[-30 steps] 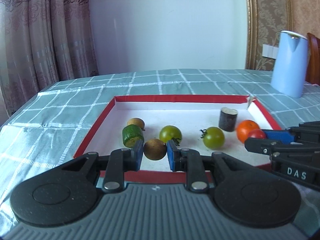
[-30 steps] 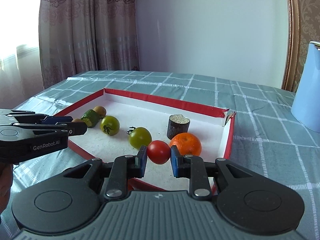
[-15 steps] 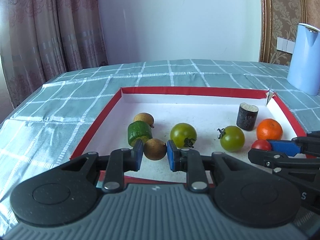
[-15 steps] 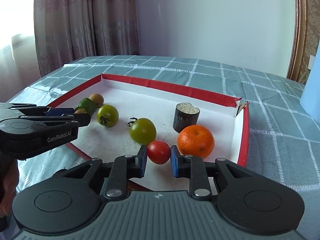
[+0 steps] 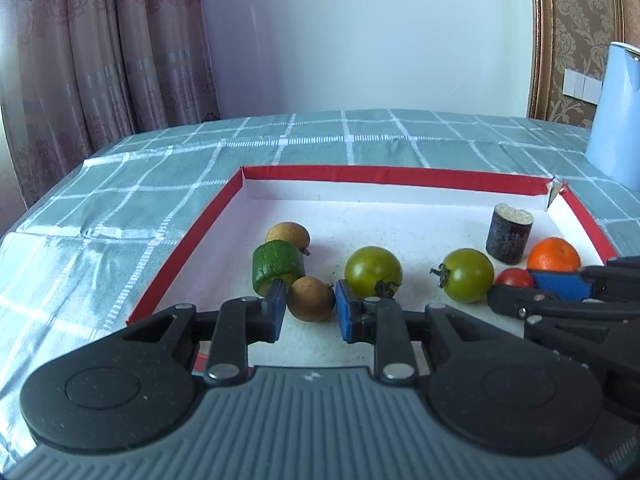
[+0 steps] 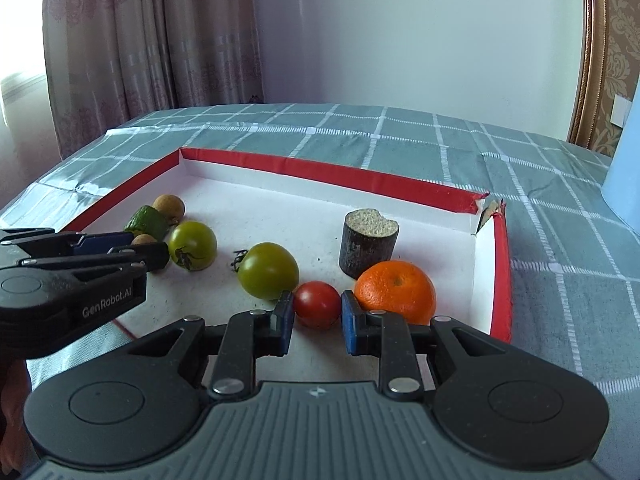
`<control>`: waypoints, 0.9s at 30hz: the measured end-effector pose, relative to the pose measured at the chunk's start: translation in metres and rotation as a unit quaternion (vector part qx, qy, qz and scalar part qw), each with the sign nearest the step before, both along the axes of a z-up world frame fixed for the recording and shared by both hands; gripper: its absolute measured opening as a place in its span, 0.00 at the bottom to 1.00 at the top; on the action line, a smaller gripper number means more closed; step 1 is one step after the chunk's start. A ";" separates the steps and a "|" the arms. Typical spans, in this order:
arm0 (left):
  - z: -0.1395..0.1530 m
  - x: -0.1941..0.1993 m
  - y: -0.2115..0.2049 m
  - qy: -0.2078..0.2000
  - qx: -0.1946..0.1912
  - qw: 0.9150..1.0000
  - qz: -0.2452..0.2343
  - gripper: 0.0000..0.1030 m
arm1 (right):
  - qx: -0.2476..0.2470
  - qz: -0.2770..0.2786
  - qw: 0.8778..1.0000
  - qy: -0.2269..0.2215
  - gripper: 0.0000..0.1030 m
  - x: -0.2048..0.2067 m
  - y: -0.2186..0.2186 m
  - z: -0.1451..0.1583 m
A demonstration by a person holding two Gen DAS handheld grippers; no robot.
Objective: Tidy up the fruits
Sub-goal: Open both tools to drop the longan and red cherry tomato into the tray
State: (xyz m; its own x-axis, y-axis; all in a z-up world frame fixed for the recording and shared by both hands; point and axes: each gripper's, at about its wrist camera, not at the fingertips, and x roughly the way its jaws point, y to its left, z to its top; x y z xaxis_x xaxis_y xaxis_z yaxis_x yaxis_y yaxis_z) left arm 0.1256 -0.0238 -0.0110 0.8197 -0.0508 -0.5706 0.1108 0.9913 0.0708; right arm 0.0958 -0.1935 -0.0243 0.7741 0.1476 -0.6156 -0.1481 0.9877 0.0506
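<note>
A red-rimmed white tray lies on the checked cloth. My left gripper is shut on a brown longan, low over the tray's near left part. In the right wrist view my right gripper is shut on a small red tomato, just in front of the orange. In the tray lie a cucumber chunk, a second longan, two green tomatoes and a dark cane piece.
A light blue jug stands on the table beyond the tray's far right corner. Curtains hang behind the table's left edge. The tray's far half holds bare white floor.
Both grippers have moved forward and slightly down over the tray, each keeping its fruit. The tray's fruits now look nearer and larger.
</note>
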 end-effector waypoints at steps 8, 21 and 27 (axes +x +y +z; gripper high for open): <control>-0.001 0.004 0.004 0.007 -0.009 1.000 0.006 0.24 | -0.010 0.000 1.000 -0.001 0.23 0.003 0.003 0.000; 0.007 -0.017 0.013 -0.036 -0.009 0.999 0.017 0.74 | -0.014 0.007 1.000 0.003 0.24 -0.004 0.004 0.000; 0.012 -0.041 0.026 -0.058 -0.027 0.998 0.015 0.76 | -0.008 0.012 1.000 -0.004 0.33 -0.013 0.001 0.002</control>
